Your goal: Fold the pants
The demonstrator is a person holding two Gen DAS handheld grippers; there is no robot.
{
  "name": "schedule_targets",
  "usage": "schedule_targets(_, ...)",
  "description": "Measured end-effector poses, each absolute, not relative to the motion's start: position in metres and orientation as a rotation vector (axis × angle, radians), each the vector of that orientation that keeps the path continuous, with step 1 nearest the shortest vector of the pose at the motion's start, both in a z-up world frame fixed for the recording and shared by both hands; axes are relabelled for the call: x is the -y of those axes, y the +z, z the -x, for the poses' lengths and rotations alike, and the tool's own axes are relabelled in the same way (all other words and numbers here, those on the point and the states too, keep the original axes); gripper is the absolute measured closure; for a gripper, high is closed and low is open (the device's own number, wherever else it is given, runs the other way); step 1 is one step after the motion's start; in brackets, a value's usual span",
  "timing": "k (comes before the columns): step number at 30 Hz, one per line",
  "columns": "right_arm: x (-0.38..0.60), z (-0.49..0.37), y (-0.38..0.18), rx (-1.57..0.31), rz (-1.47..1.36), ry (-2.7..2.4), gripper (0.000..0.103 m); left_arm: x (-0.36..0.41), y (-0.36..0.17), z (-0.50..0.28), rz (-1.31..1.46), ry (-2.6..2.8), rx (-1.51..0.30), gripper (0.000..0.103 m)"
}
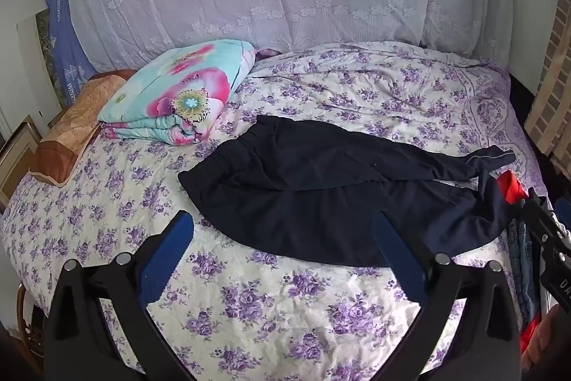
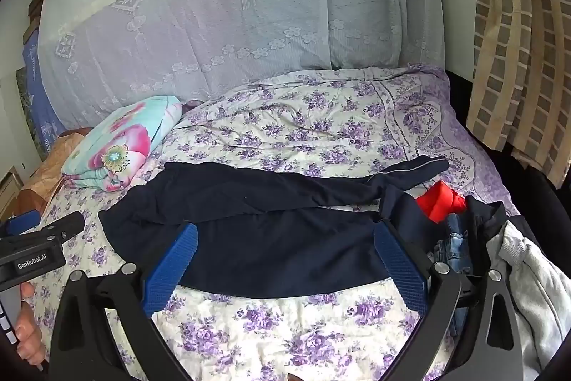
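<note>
Navy pants point(image 1: 321, 199) lie spread on floral bedsheet point(image 1: 285, 309), waistband toward folded floral quilt point(image 1: 171, 95). Left gripper point(image 1: 282, 234) and right gripper point(image 2: 285, 245) both spread wide, empty. We judge: pinch waistband and cuffs, align legs first.

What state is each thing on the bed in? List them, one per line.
Pants: unfolded, lying flat across the bedspread, legs toward the right.
Quilt: folded, stacked near the bolster.
Clothes pile: heaped, unfolded, at the bed's right edge.
Bedspread: spread out, wrinkled.
Left gripper: open, empty.
Right gripper: open, empty.
</note>
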State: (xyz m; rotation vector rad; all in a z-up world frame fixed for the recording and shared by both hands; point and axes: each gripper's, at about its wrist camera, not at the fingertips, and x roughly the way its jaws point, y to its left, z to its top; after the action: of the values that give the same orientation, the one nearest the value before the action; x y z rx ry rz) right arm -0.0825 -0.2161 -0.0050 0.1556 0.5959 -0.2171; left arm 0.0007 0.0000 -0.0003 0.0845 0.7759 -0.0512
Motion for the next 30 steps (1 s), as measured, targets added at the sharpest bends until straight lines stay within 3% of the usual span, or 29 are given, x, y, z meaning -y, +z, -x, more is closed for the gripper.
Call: schedule_targets(30,0.2088,0.0881,-0.0034,-0.597,-0.134,-0.222,0.004,-0.0081,-0.0037,0.0062,-0.058,-0.044,-0.772,0.004)
